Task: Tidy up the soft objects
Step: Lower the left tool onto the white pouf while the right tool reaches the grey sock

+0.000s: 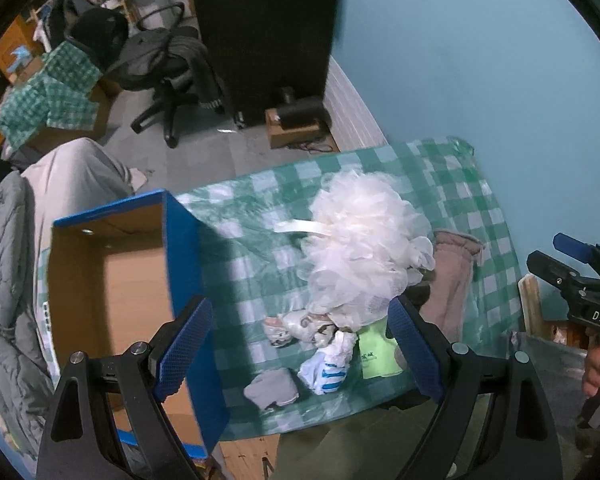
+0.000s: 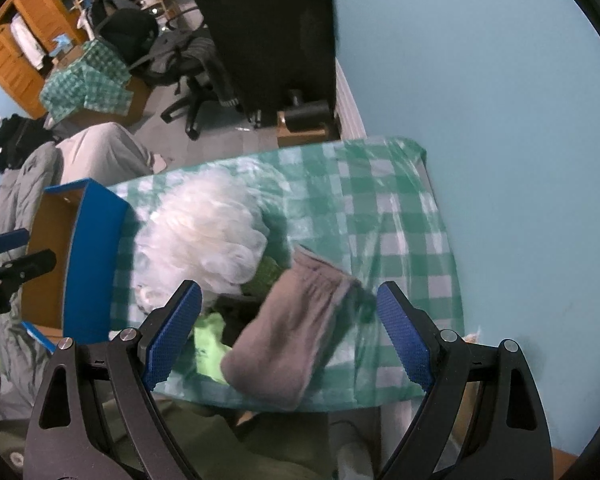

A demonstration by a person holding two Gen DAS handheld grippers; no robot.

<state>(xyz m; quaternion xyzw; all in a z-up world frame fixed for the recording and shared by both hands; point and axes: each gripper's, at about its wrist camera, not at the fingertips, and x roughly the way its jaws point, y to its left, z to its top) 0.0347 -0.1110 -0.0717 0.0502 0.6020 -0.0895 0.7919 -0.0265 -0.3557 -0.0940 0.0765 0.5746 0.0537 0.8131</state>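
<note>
A white mesh bath puff (image 1: 364,240) (image 2: 200,236) lies on a small table with a green checked cloth (image 1: 260,248) (image 2: 380,208). Beside it lie a taupe fleece piece (image 1: 452,284) (image 2: 292,336), a lime green cloth (image 1: 376,348) (image 2: 210,340), a grey sock (image 1: 272,390), a white and blue striped sock (image 1: 328,372) and a patterned sock (image 1: 296,326). An open blue cardboard box (image 1: 184,264) (image 2: 92,248) stands at the table's left. My left gripper (image 1: 300,348) is open above the small socks. My right gripper (image 2: 288,336) is open around the taupe piece, apart from it.
An office chair (image 1: 168,76) draped with clothes and a dark cabinet (image 1: 268,32) stand behind the table. A light blue wall (image 1: 480,60) runs along the right. A grey quilted jacket (image 1: 8,280) lies left of the box. Another checked-cloth table (image 1: 48,92) stands far left.
</note>
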